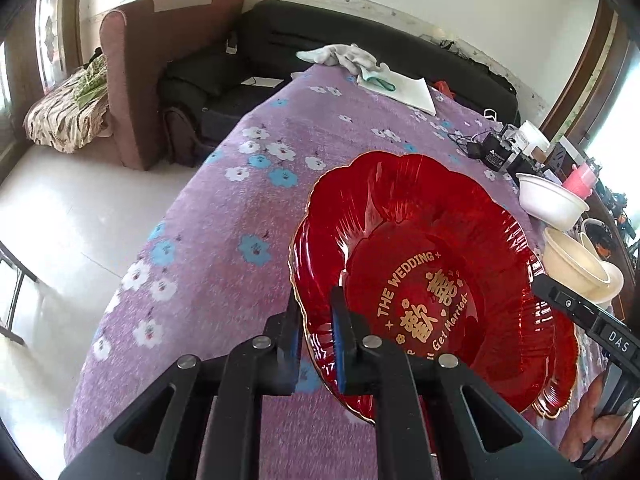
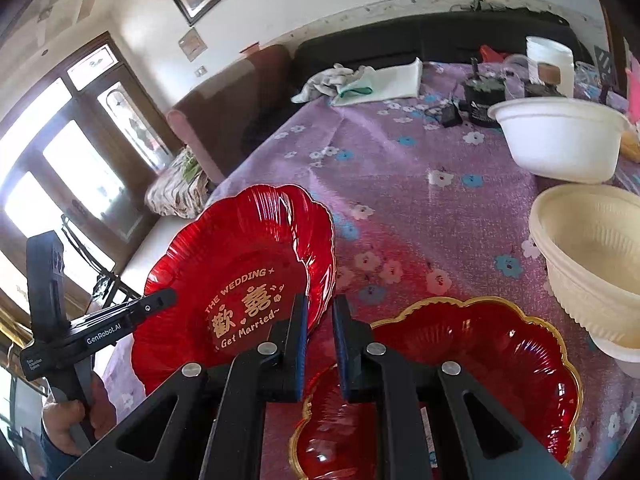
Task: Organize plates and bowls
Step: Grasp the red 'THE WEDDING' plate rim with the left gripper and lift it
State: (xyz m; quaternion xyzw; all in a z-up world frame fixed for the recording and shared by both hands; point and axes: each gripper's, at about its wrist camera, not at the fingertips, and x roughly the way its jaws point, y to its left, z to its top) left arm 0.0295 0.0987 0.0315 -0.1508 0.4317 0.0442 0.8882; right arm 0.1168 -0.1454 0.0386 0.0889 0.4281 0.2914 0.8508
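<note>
Black hand-held gripper fingers fill the bottom of both views. From the left wrist, the left hand-held gripper [image 1: 316, 344] has its blue pads drawn narrow, clamped on the near scalloped rim of a red glass plate [image 1: 432, 292]. Gold lettering on that plate reads "THE WEDDING" and "Get Married". The plate is tilted, its far edge raised above the purple flowered cloth [image 1: 224, 240] that covers the counter.

From the right wrist, the right hand-held gripper [image 2: 320, 340] is also drawn narrow, pinching the same plate's opposite rim; the lettered plate [image 2: 240, 280] lies to the left of its fingers. So both grippers hold this one plate between them, each showing as a black bar at the edge of the other's view, with a hand [image 2: 76, 416] on the left gripper's handle.

Under and to the right of the right gripper, a second red plate [image 2: 472, 364] with a gold scalloped edge rests flat on the cloth. Beyond it to the right stands a cream ribbed bowl [image 2: 592, 264] nested in another bowl, and further ahead a white bowl [image 2: 560, 140].

Far ahead of both grippers, at the counter's back edge, lie a crumpled white cloth [image 2: 336, 80] on a folded paper, plus small black electronics with cables [image 2: 476, 100]. A brown armchair [image 1: 136, 80] and a dark sofa [image 1: 360, 28] stand past the counter.
</note>
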